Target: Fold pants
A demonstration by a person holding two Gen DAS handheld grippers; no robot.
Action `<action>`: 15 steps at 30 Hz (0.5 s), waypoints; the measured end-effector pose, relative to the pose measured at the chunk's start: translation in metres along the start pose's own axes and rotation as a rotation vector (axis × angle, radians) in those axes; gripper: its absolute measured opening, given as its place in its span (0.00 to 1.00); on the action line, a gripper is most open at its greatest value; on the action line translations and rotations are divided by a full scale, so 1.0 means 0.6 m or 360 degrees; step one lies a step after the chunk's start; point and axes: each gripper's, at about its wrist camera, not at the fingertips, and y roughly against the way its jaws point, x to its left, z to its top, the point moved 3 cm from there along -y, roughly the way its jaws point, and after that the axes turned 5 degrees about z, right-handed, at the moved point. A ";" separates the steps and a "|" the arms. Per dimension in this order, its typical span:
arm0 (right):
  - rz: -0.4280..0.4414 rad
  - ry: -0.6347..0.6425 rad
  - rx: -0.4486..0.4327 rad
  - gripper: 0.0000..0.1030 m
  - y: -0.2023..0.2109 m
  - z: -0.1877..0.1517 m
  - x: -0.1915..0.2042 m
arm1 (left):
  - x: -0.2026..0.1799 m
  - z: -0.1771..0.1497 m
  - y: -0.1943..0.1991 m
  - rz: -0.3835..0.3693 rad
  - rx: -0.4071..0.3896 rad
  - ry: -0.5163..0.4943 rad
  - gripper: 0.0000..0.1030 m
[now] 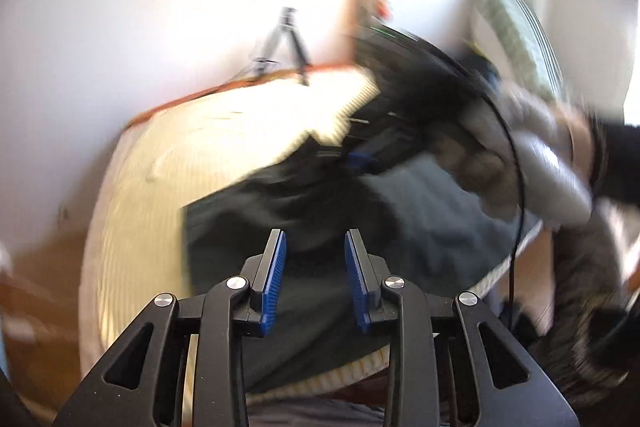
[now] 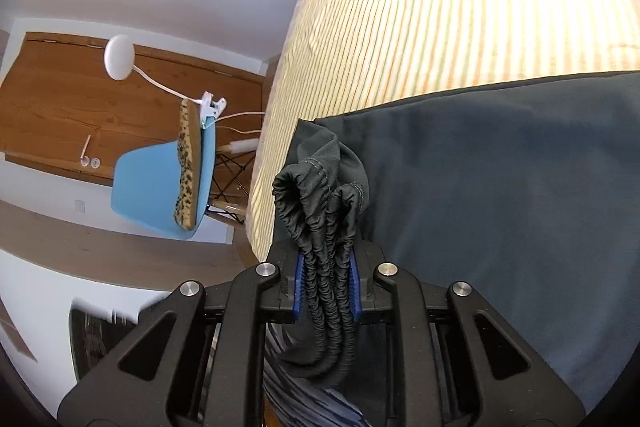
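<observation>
A pair of dark grey-green fabric pants [image 2: 500,195] is seen spread across a bed covered in a cream sheet with fine yellow stripes [image 2: 440,27], the cloth lying flat over the near part of the mattress. In the right wrist view, the right gripper [image 2: 326,287], a black two-finger tool with blue ribbed pads, is closed on the gathered elastic waistband [image 2: 320,227] of the pants, several bunched folds of which are pinched between the pads and stand up ahead of the fingertips. In the blurred left wrist view, the left gripper [image 1: 315,279] is shown held above the dark pants [image 1: 420,227], its blue pads parted by a narrow gap with nothing clamped between them. The right gripper [image 1: 362,161] is glimpsed further off in that view at the far edge of the garment, held by a hand [image 1: 480,163] below a pale sleeve. Beyond the bed, a light blue moulded chair [image 2: 156,187] draped with a leopard-print cloth [image 2: 186,163] and fitted with a white clip-on lamp [image 2: 118,57] is seen standing before a wooden door, and a small black tripod [image 1: 284,43] stands against a white wall.
</observation>
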 end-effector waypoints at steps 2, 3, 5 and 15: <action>-0.0008 0.0002 -0.0028 0.18 0.033 -0.003 -0.003 | 0.045 0.008 0.021 0.0032 -0.0021 0.0145 0.28; -0.0010 -0.0002 -0.0041 0.18 0.046 -0.004 -0.004 | 0.060 0.011 0.025 0.0059 -0.0028 0.0181 0.28; -0.0044 0.0014 -0.0075 0.18 0.083 -0.009 -0.004 | 0.072 0.016 0.033 0.0102 -0.0031 0.0240 0.28; -0.0252 -0.0043 -0.0221 0.18 0.259 -0.068 -0.055 | -0.013 0.034 -0.044 -0.0146 0.0073 0.0228 0.28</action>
